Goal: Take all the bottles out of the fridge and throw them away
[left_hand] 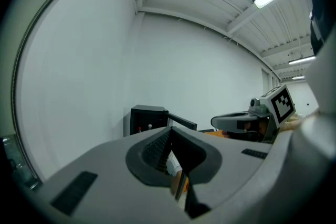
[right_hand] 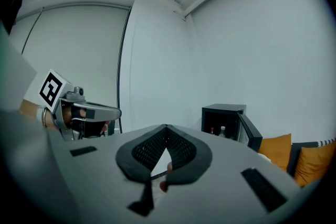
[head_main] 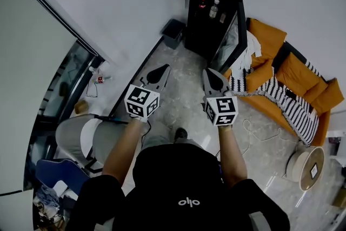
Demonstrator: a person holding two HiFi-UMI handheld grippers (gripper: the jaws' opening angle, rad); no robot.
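A black mini fridge (head_main: pixel 212 5) stands against the far wall with its door (head_main: pixel 234 35) swung open to the right. Inside I see a dark bottle with a red cap (head_main: pixel 203 4), a clear bottle (head_main: pixel 214 8) and a smaller one (head_main: pixel 223 18). My left gripper (head_main: pixel 161 70) and right gripper (head_main: pixel 210 74) are side by side over the floor, both shut and empty, pointing at the fridge from well short of it. In the right gripper view the fridge (right_hand: pixel 223 117) shows two bottles (right_hand: pixel 222 131). The left gripper view shows the fridge (left_hand: pixel 145 119) small and far.
A black bin (head_main: pixel 173 33) sits on the floor left of the fridge. An orange sofa (head_main: pixel 294 76) with a striped blanket (head_main: pixel 281 100) fills the right side. A cable (head_main: pixel 254 132) lies on the floor before it. Grey chairs (head_main: pixel 81 138) are at my left.
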